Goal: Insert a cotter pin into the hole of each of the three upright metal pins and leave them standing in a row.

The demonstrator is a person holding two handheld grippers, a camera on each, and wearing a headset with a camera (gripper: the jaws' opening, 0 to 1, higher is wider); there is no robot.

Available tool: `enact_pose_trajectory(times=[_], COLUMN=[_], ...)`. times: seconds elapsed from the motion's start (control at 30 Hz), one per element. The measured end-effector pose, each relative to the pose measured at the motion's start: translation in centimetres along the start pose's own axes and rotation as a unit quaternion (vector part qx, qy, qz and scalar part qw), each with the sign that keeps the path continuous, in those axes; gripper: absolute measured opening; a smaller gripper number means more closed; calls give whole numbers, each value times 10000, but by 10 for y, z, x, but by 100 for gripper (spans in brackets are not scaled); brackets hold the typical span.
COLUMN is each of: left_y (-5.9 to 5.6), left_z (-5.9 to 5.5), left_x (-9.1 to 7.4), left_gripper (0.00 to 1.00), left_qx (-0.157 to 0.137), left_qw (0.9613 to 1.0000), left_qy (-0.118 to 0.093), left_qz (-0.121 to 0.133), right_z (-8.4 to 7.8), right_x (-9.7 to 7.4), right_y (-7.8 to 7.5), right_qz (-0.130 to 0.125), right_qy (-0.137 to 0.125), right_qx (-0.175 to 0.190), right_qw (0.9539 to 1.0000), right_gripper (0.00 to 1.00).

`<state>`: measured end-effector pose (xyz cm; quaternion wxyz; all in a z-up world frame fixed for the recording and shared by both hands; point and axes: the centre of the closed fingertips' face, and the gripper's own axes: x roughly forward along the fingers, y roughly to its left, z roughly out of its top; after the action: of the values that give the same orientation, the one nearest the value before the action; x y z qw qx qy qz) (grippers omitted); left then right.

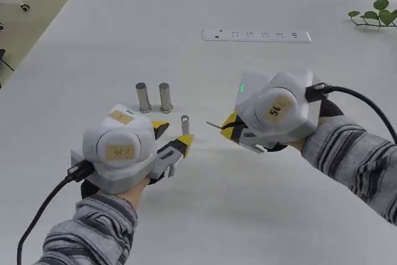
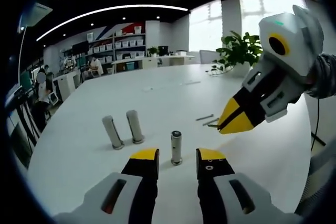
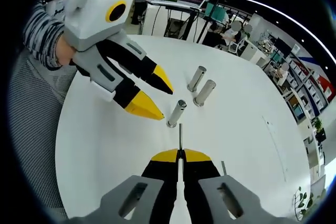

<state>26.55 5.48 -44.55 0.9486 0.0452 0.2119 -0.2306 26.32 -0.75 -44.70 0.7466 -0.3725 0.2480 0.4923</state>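
My right gripper (image 3: 180,155) pinches a cotter pin (image 3: 180,136) between closed jaws. The pin's tip is aimed at the nearest upright metal pin (image 3: 176,114) on the white table (image 1: 205,215), with a small gap between the two. My left gripper (image 1: 172,136) hangs open and empty, its yellow-tipped jaws apart and that pin standing just ahead of the gap, while two more metal pins (image 1: 143,97) stand side by side beyond it.
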Motion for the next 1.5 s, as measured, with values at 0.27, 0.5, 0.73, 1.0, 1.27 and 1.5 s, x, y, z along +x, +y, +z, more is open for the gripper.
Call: enact_pose_trajectory(times=[0.27, 0.5, 0.73, 1.0, 1.27, 1.5], left_y=[1, 0, -1, 1, 1, 1], left_z=[-7, -9, -12, -12, -12, -12], left_x=[16, 27, 33, 35, 35, 35], left_gripper=[22, 17, 11, 6, 5, 5], left_qx=[-70, -153, -106, -46, -28, -2], left_qw=[9999, 9998, 9997, 9998, 9998, 9999], left_qy=[105, 138, 196, 198, 185, 150], left_qz=[13, -6, -35, -14, 5, 9], right_z=[5, 9, 11, 14, 14, 13], right_x=[11, 19, 24, 27, 30, 33], right_y=[-4, -3, -4, -5, -5, -6], right_qz=[-30, 12, 34, 99, 125, 129], right_qy=[-11, 33, 87, 133, 199, 303], right_qx=[22, -36, -127, -245, -278, -416], right_qw=[10000, 10000, 9999, 9996, 9993, 9986], right_gripper=[0, 0, 0, 0, 0, 0])
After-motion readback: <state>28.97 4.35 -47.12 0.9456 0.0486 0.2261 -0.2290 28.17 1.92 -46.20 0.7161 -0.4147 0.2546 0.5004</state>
